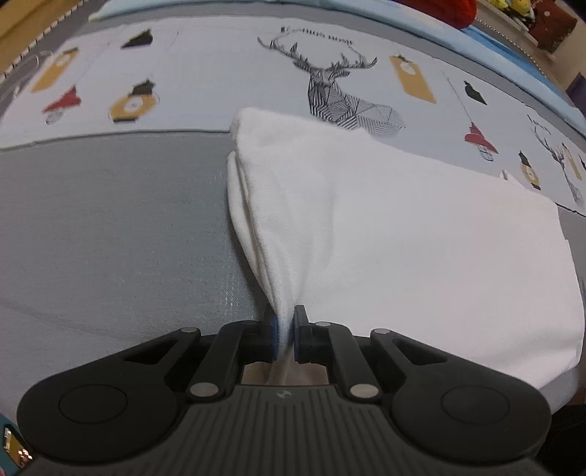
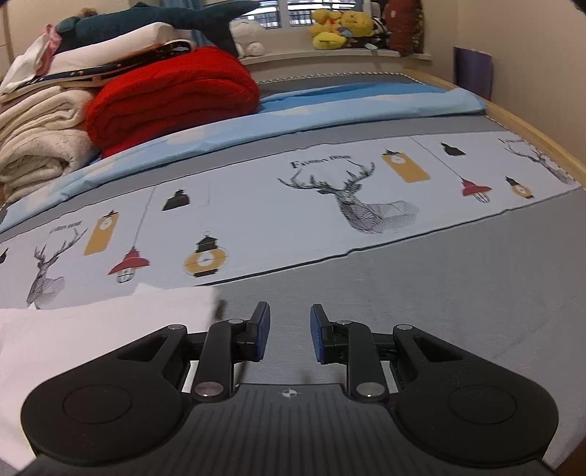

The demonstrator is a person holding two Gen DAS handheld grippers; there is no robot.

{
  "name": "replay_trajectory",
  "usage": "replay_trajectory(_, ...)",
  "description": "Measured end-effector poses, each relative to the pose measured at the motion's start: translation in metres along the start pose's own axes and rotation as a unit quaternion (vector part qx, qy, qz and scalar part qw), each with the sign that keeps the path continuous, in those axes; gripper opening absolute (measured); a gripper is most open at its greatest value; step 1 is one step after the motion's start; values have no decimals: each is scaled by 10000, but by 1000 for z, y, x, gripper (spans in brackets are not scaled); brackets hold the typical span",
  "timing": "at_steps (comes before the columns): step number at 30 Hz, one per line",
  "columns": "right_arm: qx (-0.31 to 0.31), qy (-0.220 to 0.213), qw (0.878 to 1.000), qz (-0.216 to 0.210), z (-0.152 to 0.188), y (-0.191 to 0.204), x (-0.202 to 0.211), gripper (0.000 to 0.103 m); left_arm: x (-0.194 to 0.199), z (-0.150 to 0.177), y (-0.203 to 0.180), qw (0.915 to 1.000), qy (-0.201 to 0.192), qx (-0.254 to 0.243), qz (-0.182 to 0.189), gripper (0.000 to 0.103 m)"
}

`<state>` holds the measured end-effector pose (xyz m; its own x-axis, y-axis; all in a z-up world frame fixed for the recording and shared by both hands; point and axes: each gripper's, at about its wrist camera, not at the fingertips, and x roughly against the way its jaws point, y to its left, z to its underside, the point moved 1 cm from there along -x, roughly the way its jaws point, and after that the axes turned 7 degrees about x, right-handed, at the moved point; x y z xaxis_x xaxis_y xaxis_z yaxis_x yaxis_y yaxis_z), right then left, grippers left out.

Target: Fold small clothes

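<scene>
A white garment (image 1: 403, 227) lies on the grey bed sheet (image 1: 110, 227), spread to the right in the left wrist view. My left gripper (image 1: 285, 329) is shut on a bunched edge of it, and the cloth rises in a taut, folded ridge from the pads toward the deer print. In the right wrist view the same white garment (image 2: 91, 329) shows at the lower left. My right gripper (image 2: 290, 326) hovers over bare grey sheet just right of the cloth's corner, jaws apart with nothing between the blue pads (image 2: 264, 322).
A printed band with deer and lanterns (image 2: 348, 197) crosses the bed beyond the garment. Farther back lie a light blue cover (image 2: 329, 106), a folded red blanket (image 2: 172, 95) and a stack of cream bedding (image 2: 40, 135). Plush toys (image 2: 340, 29) sit on the window ledge.
</scene>
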<state>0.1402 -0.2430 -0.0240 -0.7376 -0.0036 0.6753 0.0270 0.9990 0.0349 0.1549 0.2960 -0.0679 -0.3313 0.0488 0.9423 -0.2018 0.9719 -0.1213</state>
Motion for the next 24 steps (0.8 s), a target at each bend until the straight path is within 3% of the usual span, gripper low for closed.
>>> replay_trajectory(2, 22, -49, 10000, -33, 0, 0, 4, 25, 15, -5, -12, 9990, -144, 65, 418, 8)
replay_trajectory(3, 0, -69, 10000, -46, -1, -1, 5, 25, 23, -7, -17, 9953, -166, 258, 922, 7)
replay_trajectory(5, -60, -75, 9999, -76, 0, -5, 8, 25, 36, -12, -35, 9808, -205, 500, 1876, 7)
replay_trajectory(7, -130, -60, 9998, -101, 1, -10, 10, 25, 45, -16, -65, 9650, -192, 437, 2579, 7)
replay_trajectory(10, -198, -67, 9997, -143, 3, -16, 14, 25, 49, -18, -126, 9475, -65, 219, 3191, 7)
replay_trajectory(14, -303, -62, 9994, -169, 5, -23, 17, 25, 41, -14, -211, 9357, 122, -58, 3526, 5)
replay_trajectory(17, -404, -42, 9990, -211, 5, -26, 19, 25, 25, -9, -267, 9279, 209, 28, 3722, 5)
replay_trajectory(18, -427, -45, 9988, -235, 5, -26, 19, 25, 19, -6, -282, 9270, 313, 61, 3737, 8)
replay_trajectory(19, -431, -49, 9987, -268, 4, -26, 19, 25, 14, -4, -294, 9258, 465, 9, 3751, 17)
replay_trajectory(21, -405, -47, 9986, -342, 3, -24, 19, 25, 13, 2, -301, 9204, 605, -217, 3856, 35)
replay_trajectory(24, -450, 82, 9974, -560, 4, -22, 14, 25, 19, -1, -284, 9296, 371, -534, 3627, 36)
